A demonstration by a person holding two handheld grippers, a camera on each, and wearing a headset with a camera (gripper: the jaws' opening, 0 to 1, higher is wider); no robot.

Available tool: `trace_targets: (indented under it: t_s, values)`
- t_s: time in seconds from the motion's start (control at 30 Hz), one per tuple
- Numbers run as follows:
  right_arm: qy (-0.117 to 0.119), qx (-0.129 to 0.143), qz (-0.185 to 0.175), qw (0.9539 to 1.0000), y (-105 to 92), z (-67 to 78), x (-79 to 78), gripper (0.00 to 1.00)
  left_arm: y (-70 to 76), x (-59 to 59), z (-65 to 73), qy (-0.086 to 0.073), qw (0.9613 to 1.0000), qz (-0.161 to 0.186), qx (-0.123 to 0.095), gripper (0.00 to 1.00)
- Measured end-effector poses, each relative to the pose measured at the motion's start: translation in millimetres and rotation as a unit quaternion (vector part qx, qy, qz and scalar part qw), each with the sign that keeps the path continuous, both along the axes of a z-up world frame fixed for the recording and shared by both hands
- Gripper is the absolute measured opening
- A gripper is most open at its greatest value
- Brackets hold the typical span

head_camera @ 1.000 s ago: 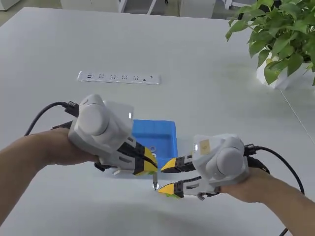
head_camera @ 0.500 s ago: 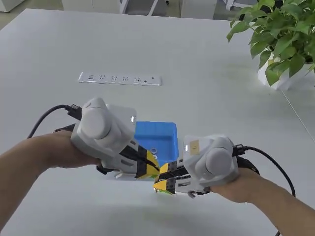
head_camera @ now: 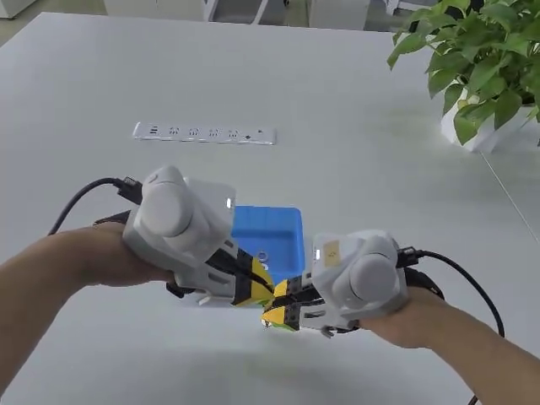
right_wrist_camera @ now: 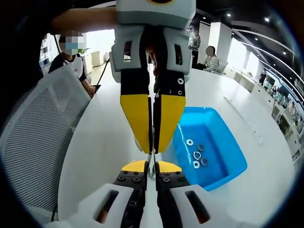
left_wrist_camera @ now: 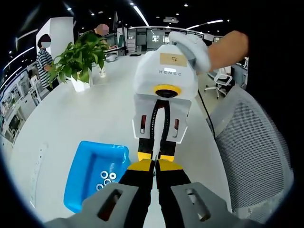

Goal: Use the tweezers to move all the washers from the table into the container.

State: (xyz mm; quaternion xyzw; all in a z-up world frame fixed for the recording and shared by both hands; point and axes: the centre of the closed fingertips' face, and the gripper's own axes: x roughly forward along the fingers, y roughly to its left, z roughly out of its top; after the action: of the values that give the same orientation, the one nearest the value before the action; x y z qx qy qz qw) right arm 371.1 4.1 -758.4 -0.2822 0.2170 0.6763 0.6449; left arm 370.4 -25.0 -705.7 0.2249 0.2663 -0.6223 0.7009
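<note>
At near edge of container [head_camera: 278, 221], left side: left gripper [head_camera: 256, 283], jaws clenched on tweezers [right_wrist_camera: 151, 159], thin metal pinched between yellow tips. Inside container: washers [right_wrist_camera: 196, 154], small cluster on blue floor, already delivered. Off container's near-right corner: right gripper [head_camera: 280, 315], tip to tip with left, jaws also squeezed onto same tweezers. Likely reason: passing or re-seating tool between grippers, so neither lets go until hold is sure.

The left tool [head_camera: 260, 288] and the right tool [head_camera: 278, 310], each in a hand, meet tip to tip at the near edge of a blue container [head_camera: 274, 226] on the grey tabletop [head_camera: 354, 152]. Their yellow jaws look closed, though the tips are small here. A white power strip [head_camera: 204, 133] lies farther back, and a potted plant [head_camera: 477, 67] stands at the far right.
</note>
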Motion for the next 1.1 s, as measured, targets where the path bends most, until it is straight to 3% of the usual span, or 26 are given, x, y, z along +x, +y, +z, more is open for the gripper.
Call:
trace_targets:
  t_s: [0.67, 1.1]
  values:
    - [0.008, 0.000, -0.008, 0.9999, 0.4, 0.3, 0.9, 0.06, 1.4, 0.2, -1.1, 0.004, 0.9999, 0.012, 0.001, 0.09]
    - [0.011, -0.004, -0.009, 0.9999, -0.2, -0.4, 0.7, 0.06, 9.0, 0.2, 4.0, 0.005, 0.9993, 0.032, -0.017, 0.15]
